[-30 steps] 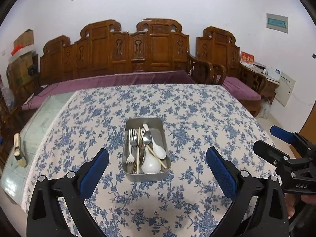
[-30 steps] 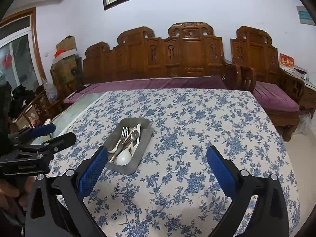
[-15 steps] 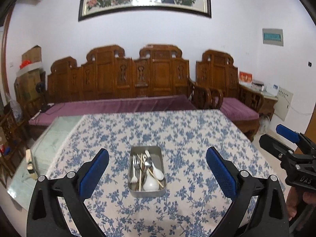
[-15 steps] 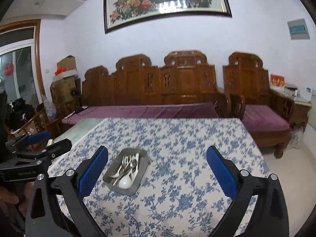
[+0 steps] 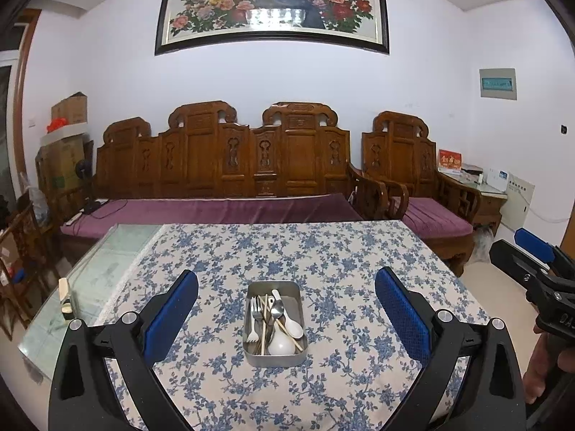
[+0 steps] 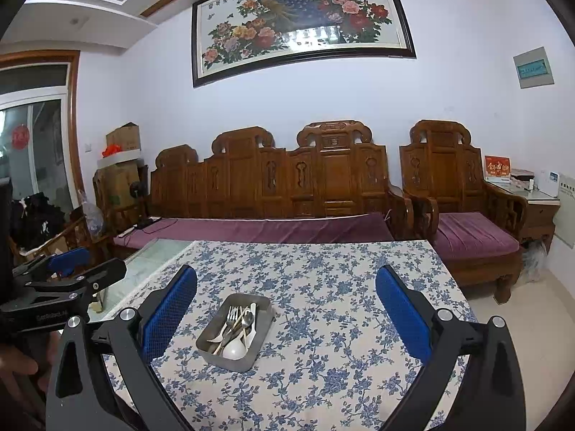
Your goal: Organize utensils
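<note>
Blue pads frame both views, and both sets of jaws stand spread wide with nothing between them. The left gripper (image 5: 286,318) hovers above the near edge of the worktop (image 5: 359,258), its pads well apart to either side of the metal tray (image 5: 275,357). The right gripper (image 6: 286,318) hangs the same way, gaping and empty, with the tray sitting closer to its left pad. Neither one touches anything.

Dead centre, there's the tray: a shallow rectangular tin, resting flat on the blue-flowered tablecloth (image 5: 341,388). Inside it lies a jumble of utensils: a metal fork (image 5: 256,311) along the left side, a steel spoon (image 5: 277,309) beside it, a white ceramic soup spoon (image 5: 281,344) at the near end, a white plastic spoon (image 5: 293,325) on the right, and wooden chopsticks (image 5: 265,330) running lengthwise through the pile. They overlap, so exactly what rests on what is hard to call.

Left of the cloth, bare glass tabletop (image 5: 100,269) shows. From the left wrist view, the right gripper juts in at the right edge with a hand (image 5: 550,362) beneath it. Beyond the worktop, a carved wooden bench (image 5: 230,158) with a purple cushion (image 5: 222,210) lines the wall, under a framed peacock painting (image 5: 273,3).
</note>
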`<state>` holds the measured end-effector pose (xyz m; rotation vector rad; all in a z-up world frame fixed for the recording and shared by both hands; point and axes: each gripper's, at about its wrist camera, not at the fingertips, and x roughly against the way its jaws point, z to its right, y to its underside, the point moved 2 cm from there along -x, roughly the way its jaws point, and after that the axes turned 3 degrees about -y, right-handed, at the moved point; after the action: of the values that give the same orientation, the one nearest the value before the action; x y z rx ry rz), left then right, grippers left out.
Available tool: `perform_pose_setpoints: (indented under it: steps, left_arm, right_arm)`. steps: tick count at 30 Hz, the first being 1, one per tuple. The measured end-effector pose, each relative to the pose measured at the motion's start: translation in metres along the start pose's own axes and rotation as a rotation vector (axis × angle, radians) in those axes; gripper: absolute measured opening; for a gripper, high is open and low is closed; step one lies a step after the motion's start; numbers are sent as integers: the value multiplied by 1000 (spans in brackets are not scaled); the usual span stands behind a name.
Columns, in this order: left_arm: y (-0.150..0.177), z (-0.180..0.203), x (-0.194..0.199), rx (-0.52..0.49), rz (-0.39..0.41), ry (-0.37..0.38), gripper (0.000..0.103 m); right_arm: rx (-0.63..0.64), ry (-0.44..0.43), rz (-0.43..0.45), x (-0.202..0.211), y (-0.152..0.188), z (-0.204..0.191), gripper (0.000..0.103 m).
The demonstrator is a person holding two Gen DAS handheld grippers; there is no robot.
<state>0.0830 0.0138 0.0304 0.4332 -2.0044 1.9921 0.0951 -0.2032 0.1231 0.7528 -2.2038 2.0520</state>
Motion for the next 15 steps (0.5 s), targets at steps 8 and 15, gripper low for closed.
perform_pose_setpoints:
  steps: [8, 15]
  left_arm:
    - [1, -1, -1, 6, -1, 6, 95]
    - [2, 1, 0, 4, 2, 8, 95]
  right_arm:
    - [-2, -2, -1, 0, 0, -2, 100]
    - [-2, 1, -3, -4, 1, -3, 100]
